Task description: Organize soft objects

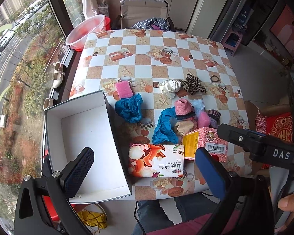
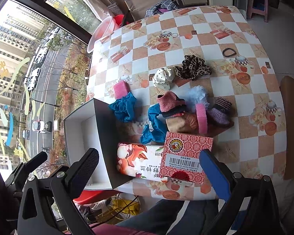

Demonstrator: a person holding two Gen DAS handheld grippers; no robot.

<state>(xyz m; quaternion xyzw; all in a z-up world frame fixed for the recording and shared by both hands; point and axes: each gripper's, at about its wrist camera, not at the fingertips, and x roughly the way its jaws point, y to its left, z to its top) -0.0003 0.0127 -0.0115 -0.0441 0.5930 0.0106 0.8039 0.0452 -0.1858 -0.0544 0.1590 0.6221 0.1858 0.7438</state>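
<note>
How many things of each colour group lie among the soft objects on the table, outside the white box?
Blue crumpled cloths: 2
Pink sponges: 2
Scrunchies: 2, polka-dot and leopard
Black hair tie: 1
Pale blue fluffy piece: 1
Total: 8; the overlapping socks are not counted.

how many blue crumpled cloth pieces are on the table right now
2. One blue cloth lies beside the white box, just in front of the pink sponge. The other lies left of the sock pile, behind the tissue pack. More could be hidden under the pile.
</note>
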